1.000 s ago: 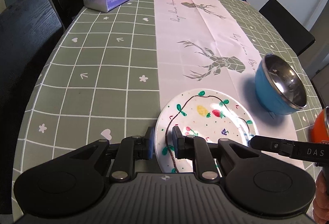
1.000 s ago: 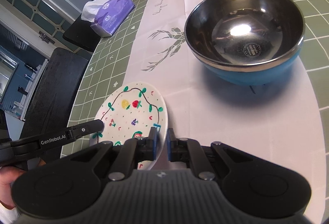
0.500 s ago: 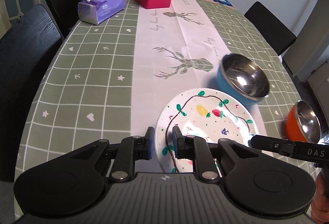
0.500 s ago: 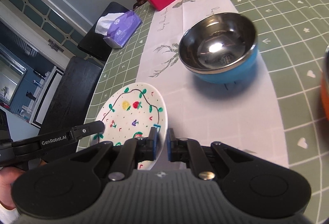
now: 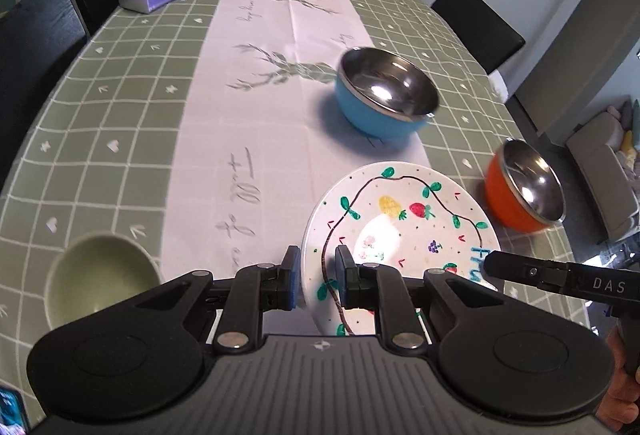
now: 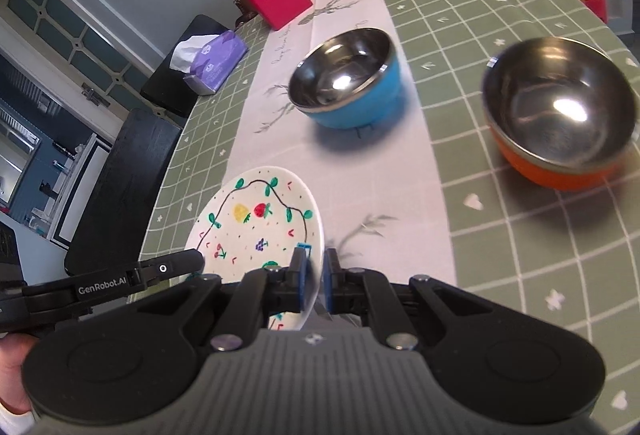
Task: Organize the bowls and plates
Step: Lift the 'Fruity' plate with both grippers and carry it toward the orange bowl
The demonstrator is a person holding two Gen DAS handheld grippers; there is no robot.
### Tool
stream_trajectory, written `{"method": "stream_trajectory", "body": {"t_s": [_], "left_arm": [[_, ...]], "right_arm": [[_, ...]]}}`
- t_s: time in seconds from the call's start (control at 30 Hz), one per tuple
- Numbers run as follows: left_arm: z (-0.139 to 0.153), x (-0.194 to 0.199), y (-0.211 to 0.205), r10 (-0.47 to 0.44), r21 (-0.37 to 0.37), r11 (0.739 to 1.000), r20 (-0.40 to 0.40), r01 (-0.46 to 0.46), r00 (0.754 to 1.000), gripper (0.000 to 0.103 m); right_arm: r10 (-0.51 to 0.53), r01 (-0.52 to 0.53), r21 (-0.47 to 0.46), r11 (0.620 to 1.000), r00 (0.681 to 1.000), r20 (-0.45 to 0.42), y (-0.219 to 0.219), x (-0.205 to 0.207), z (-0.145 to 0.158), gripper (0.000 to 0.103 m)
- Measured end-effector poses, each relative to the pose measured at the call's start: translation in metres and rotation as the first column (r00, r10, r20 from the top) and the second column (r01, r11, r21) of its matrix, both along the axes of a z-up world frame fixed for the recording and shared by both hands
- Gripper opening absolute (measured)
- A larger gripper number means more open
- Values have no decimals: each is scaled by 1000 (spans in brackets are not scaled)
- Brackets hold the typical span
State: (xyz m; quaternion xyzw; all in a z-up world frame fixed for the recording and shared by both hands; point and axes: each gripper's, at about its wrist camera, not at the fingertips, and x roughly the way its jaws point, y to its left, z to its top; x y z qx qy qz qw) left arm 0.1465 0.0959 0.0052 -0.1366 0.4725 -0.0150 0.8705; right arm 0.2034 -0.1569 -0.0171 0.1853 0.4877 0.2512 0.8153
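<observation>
Your left claw [image 5: 314, 283] and right claw [image 6: 313, 285] each clamp an edge of the painted plate [image 5: 400, 227], holding it above the desk [image 5: 120, 107] near the blue bowl [image 5: 384, 97] and orange bowl [image 5: 524, 191].

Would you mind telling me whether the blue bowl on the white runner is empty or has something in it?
Empty. The blue bowl stands upright on the runner, and both views show only bare, shiny metal inside, with light reflections and no contents.

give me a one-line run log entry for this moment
white painted plate | both jaws shut on rim | lifted clear of table | blue steel-lined bowl beyond
</observation>
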Motion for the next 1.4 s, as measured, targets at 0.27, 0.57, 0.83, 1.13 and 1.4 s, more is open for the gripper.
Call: {"method": "stream_trajectory", "body": {"t_s": [0.27,0.57,0.83,1.13,1.4], "left_arm": [[-9,-29,-39,-60,-62,996,-41,58,997,20],[-28,-49,-76,-124,-109,987,-89,114,988,20],[-42,-52,-92,-137,-120,985,-99,125,986,20],[-47,-52,-98,-144,-88,987,-84,136,986,20],[-46,-57,-105,-172,-23,985,-55,171,984,20]], "right_arm": [[-44,44,-17,999,999,-17,-47,-33,-9,7],[-90,90,-51,995,996,-10,-91,-68,-23,7],[-125,122,-82,989,992,-28,-104,-74,-38,8],[-126,121,-111,986,991,-37,-104,-71,-46,8],[-103,104,-159,982,995,12,-96,-74,-42,8]]}}
